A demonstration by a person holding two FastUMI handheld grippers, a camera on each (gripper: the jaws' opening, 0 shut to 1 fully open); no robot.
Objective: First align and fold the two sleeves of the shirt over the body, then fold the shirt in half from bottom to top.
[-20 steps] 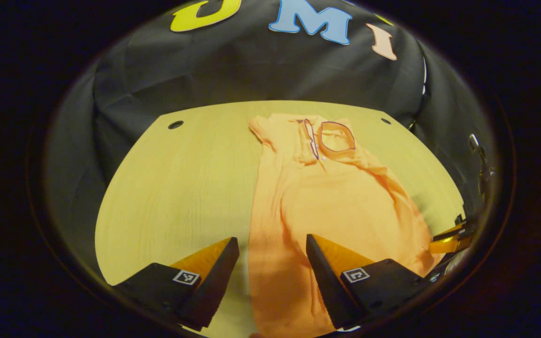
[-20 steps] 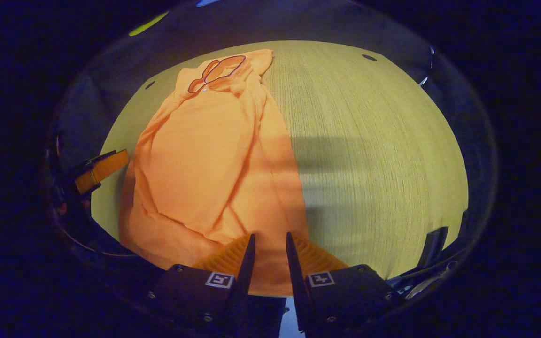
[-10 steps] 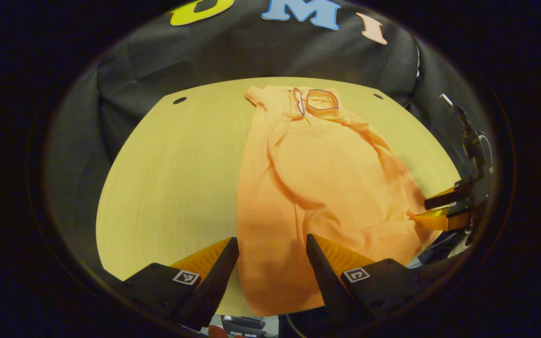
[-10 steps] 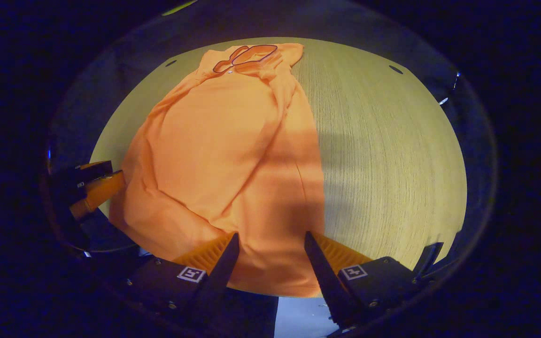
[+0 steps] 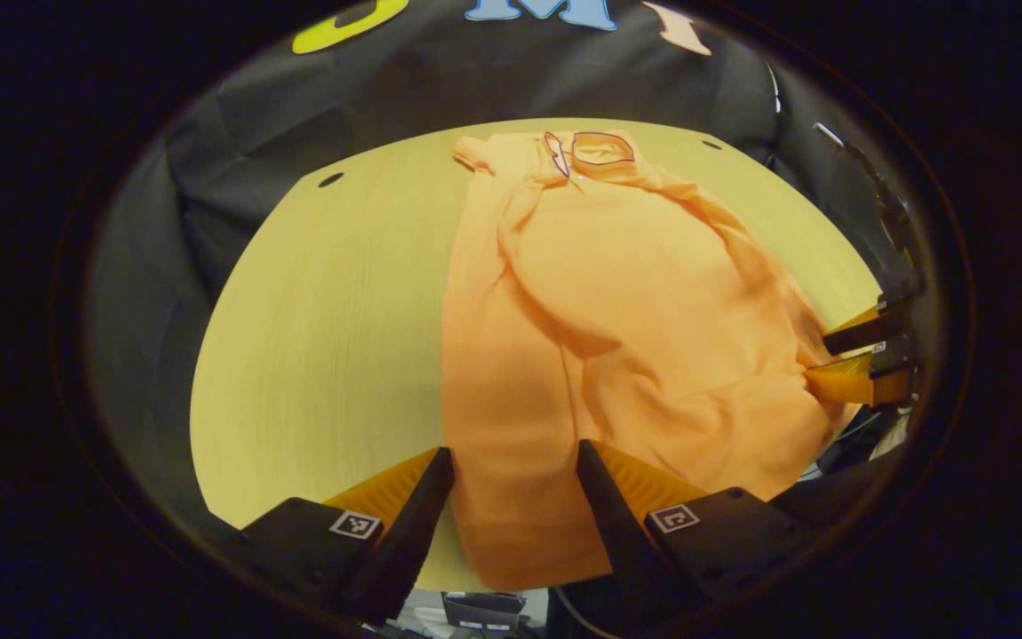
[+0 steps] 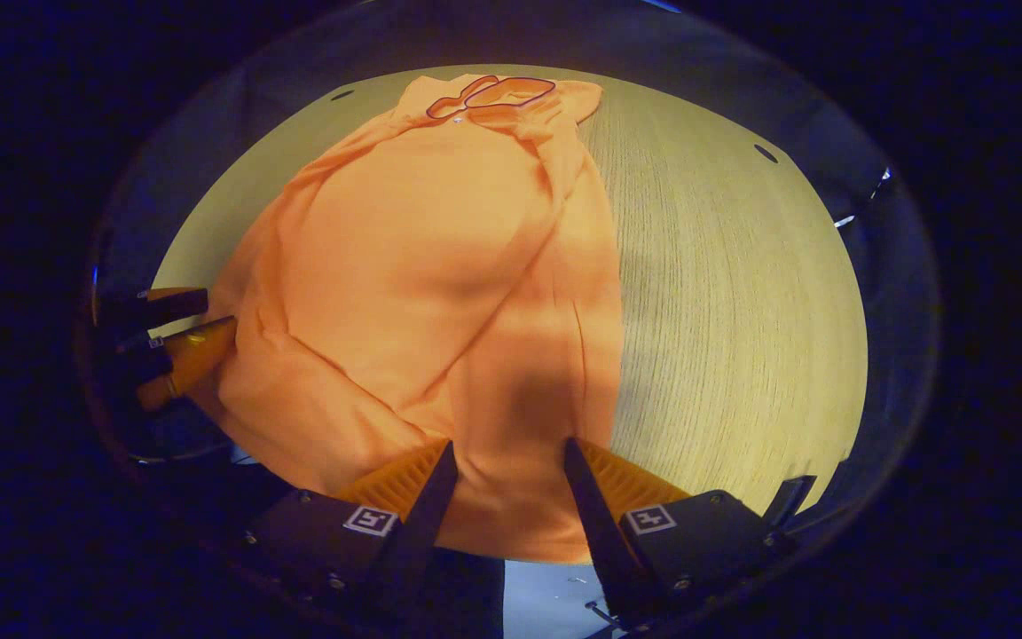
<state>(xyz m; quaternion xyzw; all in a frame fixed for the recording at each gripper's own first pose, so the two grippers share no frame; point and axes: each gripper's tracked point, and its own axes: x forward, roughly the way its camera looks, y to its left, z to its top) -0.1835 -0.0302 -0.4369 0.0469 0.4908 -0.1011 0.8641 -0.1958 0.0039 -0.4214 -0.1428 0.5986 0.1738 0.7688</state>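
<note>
An orange collared shirt (image 5: 617,302) (image 6: 440,266) lies lengthwise on the pale wooden table (image 5: 316,337), collar at the far end. Both sleeves lie folded in over the body. The hem reaches the table's near edge. My left gripper (image 5: 514,454) stands open above the hem's left part, cloth showing between its fingers. My right gripper (image 6: 508,446) is open in the same way over the hem's right part. The right gripper (image 5: 821,359) also appears at the shirt's right edge in the left gripper view, and the left gripper (image 6: 209,319) at its left edge in the right gripper view.
Bare table (image 6: 742,311) stretches to either side of the shirt. Small round holes (image 5: 330,180) (image 5: 711,145) mark the far corners. Black cloth hangs behind the table. The near table edge runs just under both grippers.
Both grippers have drawn back toward the near edge, bringing the shirt's hem into sight. The right gripper's fingers went from a narrow gap to wide apart. The shirt has not moved.
</note>
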